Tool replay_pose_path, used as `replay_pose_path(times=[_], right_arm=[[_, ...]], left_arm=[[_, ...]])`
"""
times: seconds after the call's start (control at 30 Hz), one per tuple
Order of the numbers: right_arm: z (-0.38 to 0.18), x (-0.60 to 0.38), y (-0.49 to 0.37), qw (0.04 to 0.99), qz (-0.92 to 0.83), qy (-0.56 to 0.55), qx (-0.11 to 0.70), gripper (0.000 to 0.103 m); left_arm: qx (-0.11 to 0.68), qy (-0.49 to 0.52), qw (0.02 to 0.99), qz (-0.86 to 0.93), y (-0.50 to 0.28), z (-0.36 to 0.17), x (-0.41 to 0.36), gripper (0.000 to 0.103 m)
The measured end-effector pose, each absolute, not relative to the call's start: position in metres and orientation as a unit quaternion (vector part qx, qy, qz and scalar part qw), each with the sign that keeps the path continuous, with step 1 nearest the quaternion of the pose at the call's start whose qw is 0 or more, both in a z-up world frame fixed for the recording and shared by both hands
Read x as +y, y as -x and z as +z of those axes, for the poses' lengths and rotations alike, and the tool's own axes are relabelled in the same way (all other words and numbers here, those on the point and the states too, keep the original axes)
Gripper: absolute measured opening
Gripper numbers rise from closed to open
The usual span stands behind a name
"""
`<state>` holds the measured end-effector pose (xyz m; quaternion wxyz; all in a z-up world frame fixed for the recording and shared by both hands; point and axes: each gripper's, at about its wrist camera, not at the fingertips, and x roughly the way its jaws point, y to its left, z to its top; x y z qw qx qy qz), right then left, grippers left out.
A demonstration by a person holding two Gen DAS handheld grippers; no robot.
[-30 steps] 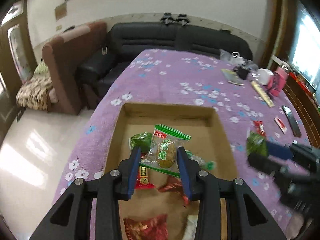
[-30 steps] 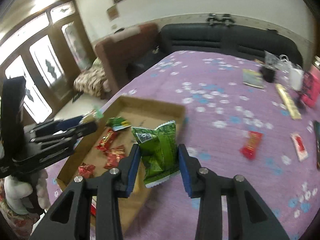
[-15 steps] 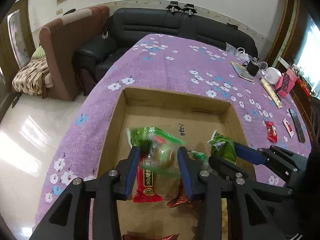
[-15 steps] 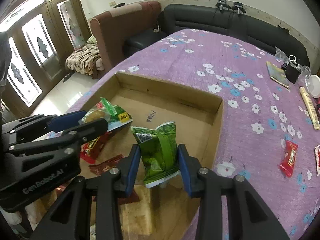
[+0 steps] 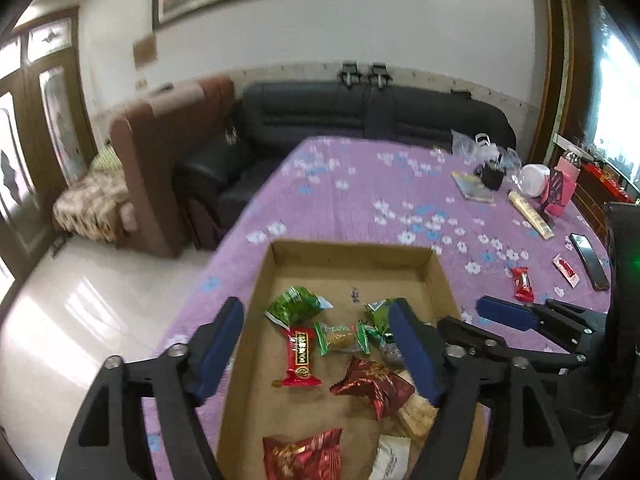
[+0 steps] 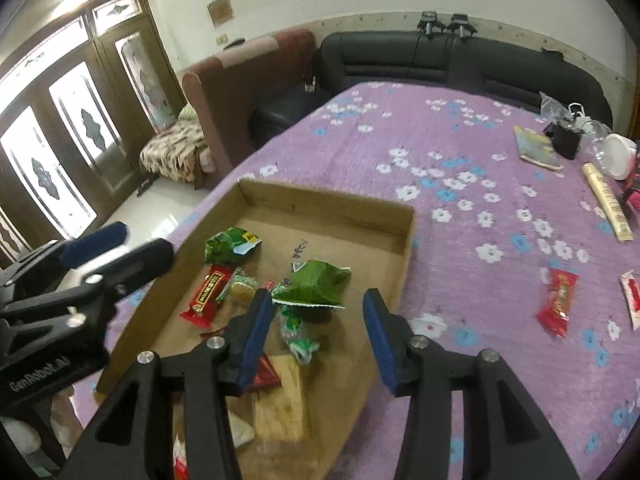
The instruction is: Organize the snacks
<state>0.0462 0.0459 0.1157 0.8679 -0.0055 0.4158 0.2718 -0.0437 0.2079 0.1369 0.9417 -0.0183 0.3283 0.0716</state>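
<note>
- Snacks lie scattered in the shallow cardboard tray that sits on the purple flowered tablecloth, near its left edge.
- We hold the left gripper over the near half of the tray with its blue-padded jaws spread wide and nothing between them.
- We hold the right gripper beside it, jaws likewise parted and gripping nothing; in the left wrist view its blue pad reaches over the tray's right wall.
- Below the right gripper, a green snack bag lies flat on the tray floor, just ahead of the fingertips and free of both pads.
- A clear-wrapped pastry with green ends rests in the middle of the tray, just beside a long red bar on its left.
- Another green packet lies farther back toward the left wall, apart from the far wall.
- A crinkled dark-red wrapper sits near the right side, and a second red packet lies at the near end.
- Outside the tray, 1 small red candy lies on the cloth to the right, with a red-and-white sachet beyond it.
- A dark phone, a long yellow box, a booklet and a pink bottle are grouped at the far right of the table.
- A black sofa and a brown armchair stand behind the table.
</note>
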Motion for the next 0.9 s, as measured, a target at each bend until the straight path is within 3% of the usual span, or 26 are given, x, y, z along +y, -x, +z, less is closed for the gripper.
replay_pose_path(times=[0.07,0.17,0.7,0.9], right_arm=[[0.121,0.035,-0.037,0.871,0.272,-0.001,0.41,0.05],[0.124,0.019,-0.023,0.873,0.272,-0.011,0.404,0.05],[0.119,-0.059,0.052,0.883,0.245,-0.091,0.389,0.053],[0.103,-0.109,0.083,0.881,0.219,-0.157,0.388,0.053]], left_arm=[[0.313,0.011,0.947,0.074,0.057,0.144,0.2,0.094],[0.296,0.0,0.952,0.075,0.075,0.152,0.187,0.097],[0.288,0.011,0.956,0.051,0.142,0.157,0.151,0.098],[0.309,0.074,0.948,-0.003,0.157,0.154,0.152,0.099]])
